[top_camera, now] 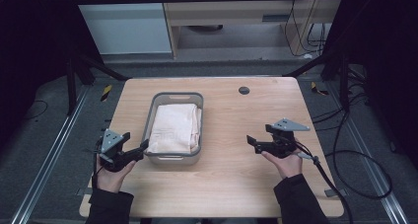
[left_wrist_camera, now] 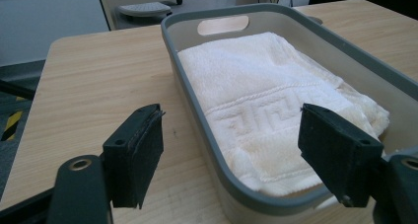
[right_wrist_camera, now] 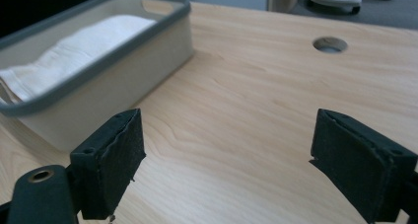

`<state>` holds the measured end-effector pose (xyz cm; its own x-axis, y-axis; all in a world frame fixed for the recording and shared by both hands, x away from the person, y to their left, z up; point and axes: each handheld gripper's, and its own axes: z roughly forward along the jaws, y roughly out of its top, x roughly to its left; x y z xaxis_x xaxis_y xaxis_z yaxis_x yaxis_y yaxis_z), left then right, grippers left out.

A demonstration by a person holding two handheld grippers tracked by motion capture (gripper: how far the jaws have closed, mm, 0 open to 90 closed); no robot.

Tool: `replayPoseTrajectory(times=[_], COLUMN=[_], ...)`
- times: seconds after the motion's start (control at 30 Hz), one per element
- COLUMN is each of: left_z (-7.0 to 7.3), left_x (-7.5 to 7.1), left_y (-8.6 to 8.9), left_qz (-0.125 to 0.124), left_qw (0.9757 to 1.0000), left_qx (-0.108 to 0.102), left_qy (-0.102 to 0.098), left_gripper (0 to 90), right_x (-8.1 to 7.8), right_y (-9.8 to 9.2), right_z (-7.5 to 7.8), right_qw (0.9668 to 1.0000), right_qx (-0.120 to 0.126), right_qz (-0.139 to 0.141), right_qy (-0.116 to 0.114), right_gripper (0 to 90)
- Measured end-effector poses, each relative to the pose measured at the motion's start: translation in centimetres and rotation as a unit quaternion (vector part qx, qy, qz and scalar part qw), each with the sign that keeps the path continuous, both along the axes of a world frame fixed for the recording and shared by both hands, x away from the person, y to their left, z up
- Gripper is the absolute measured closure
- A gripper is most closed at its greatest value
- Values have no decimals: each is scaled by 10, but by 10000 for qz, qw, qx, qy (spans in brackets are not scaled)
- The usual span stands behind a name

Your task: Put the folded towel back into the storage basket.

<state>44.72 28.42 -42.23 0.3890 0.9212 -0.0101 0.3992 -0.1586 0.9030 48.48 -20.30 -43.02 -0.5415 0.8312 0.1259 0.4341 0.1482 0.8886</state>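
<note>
High view: a person is sitting at the desk [top_camera: 222, 169] and holding one gripper in each hand, both low near the front edge.
Bin: a grey bin [top_camera: 173, 159] is standing left of the desk's middle, its long side running away from the person.
Towel: a folded white towel [top_camera: 175, 128] is lying flat inside the bin and covering most of its floor.
Left gripper: the left gripper [top_camera: 140, 149] is hovering wide open and holding nothing; its jaws are straddling the bin's near left corner, probably to reach the towel edge.
Right gripper: the right gripper [top_camera: 251, 141] is waiting well apart from the bin over bare wood, jaws spread wide and holding nothing.
Doubt: whether the left jaw is touching the rim, I cannot tell.
</note>
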Motion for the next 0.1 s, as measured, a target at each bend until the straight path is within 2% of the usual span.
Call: replayPoseTrajectory(times=[0.1], left_z=[-5], left_x=[-5], left_y=[5], left_qz=[17], left_qw=[10000], left_qx=[32], left_qy=[15], left_gripper=[226], right_x=[-5], right_y=[-14], right_z=[-9], right_qw=[9999], right_qx=[-129], right_qz=[-82], right_qy=[51], right_gripper=[123])
